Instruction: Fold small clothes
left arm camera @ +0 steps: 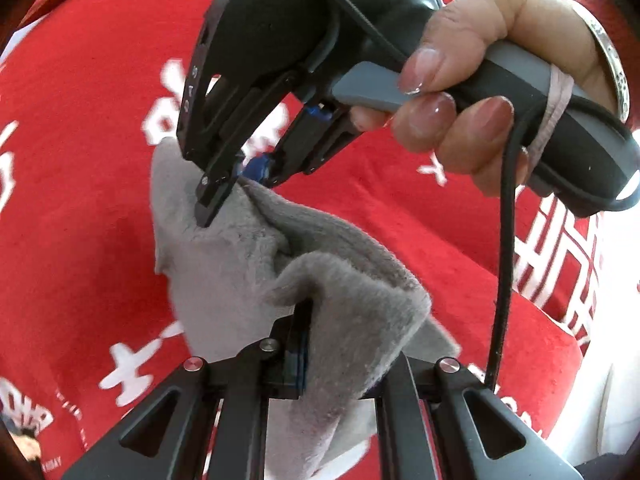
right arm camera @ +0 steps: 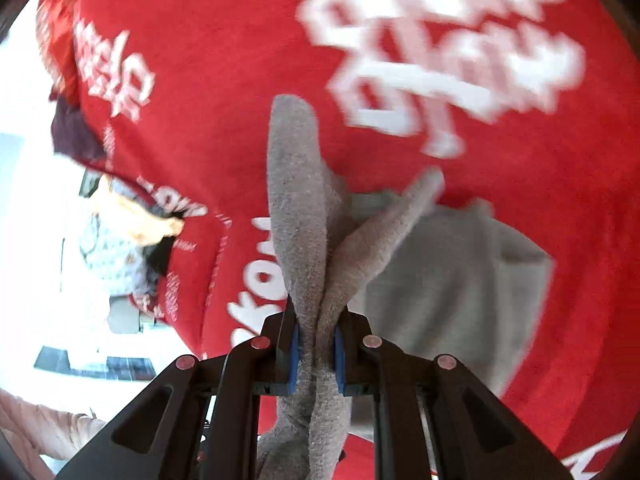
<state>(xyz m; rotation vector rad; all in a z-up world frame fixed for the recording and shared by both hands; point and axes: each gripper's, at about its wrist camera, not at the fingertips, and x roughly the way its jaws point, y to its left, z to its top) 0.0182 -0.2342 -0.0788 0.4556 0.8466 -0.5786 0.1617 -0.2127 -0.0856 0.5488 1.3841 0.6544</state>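
Note:
A small grey fleecy garment (left arm camera: 224, 264) hangs bunched between both grippers above the red cloth. At the bottom of the left wrist view, my left gripper (left arm camera: 316, 364) is shut on one bunched edge, and the fabric drapes over its right finger. My right gripper (left arm camera: 236, 184), held by a hand (left arm camera: 460, 120), pinches the garment's far edge from above. In the right wrist view, the garment (right arm camera: 296, 208) stands up in folds, squeezed between the blue pads (right arm camera: 294, 360) of my right gripper (right arm camera: 316, 356). A flatter grey part (right arm camera: 460, 280) trails to the right.
A red cloth with white characters (left arm camera: 80, 160) covers the surface under everything (right arm camera: 224, 80). A heap of other clothes (right arm camera: 120, 240) lies at its left edge. A black cable (left arm camera: 504, 260) hangs from the right gripper's handle. A pinkish sleeve (right arm camera: 32, 432) shows at the bottom left.

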